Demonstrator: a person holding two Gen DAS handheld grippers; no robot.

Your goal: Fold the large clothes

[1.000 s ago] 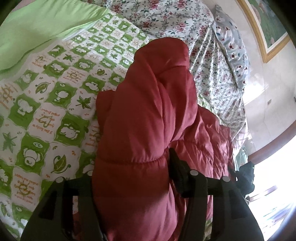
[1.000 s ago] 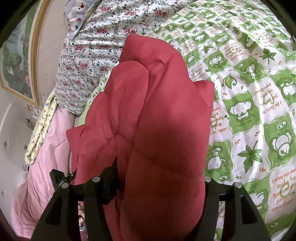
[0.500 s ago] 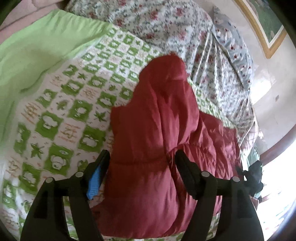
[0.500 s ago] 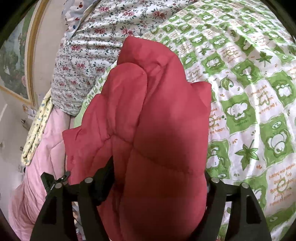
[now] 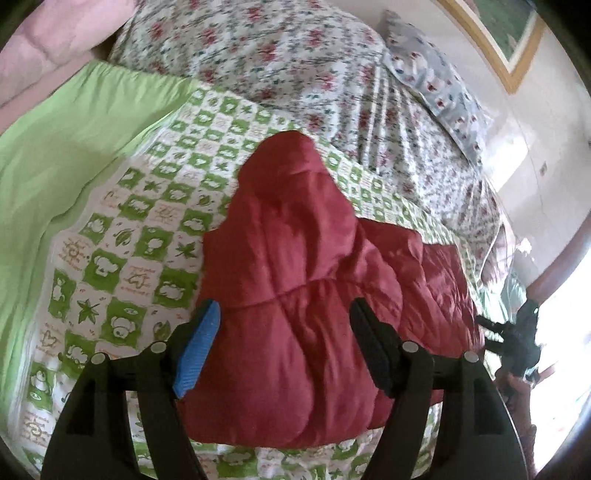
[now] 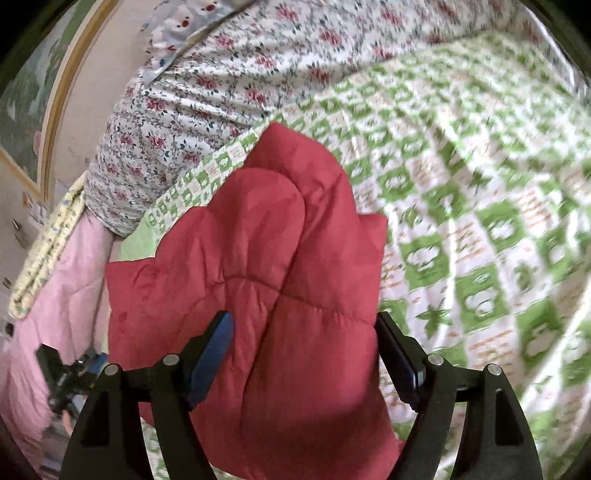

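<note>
A red quilted puffer jacket [image 5: 295, 288] lies folded in a thick bundle on the green-and-white checked bedspread [image 5: 122, 258]. My left gripper [image 5: 284, 325] is open above its near end, its jaws wide apart on either side and clear of the cloth. In the right wrist view the same jacket [image 6: 266, 280] lies on the bedspread [image 6: 480, 221]. My right gripper [image 6: 303, 339] is open too, jaws spread either side of the jacket's near part. The other gripper shows as a small dark shape at the frame edge [image 5: 517, 339] [image 6: 62, 373].
A floral quilt [image 5: 314, 74] is heaped at the far end of the bed, with a spotted pillow [image 5: 436, 96] against the wall. A plain green sheet [image 5: 55, 147] and a pink quilt [image 6: 62, 288] lie alongside. A framed picture [image 5: 498, 33] hangs above.
Both grippers have let go of the jacket and pulled back and up. The jacket has dropped onto the bedspread and now lies still.
</note>
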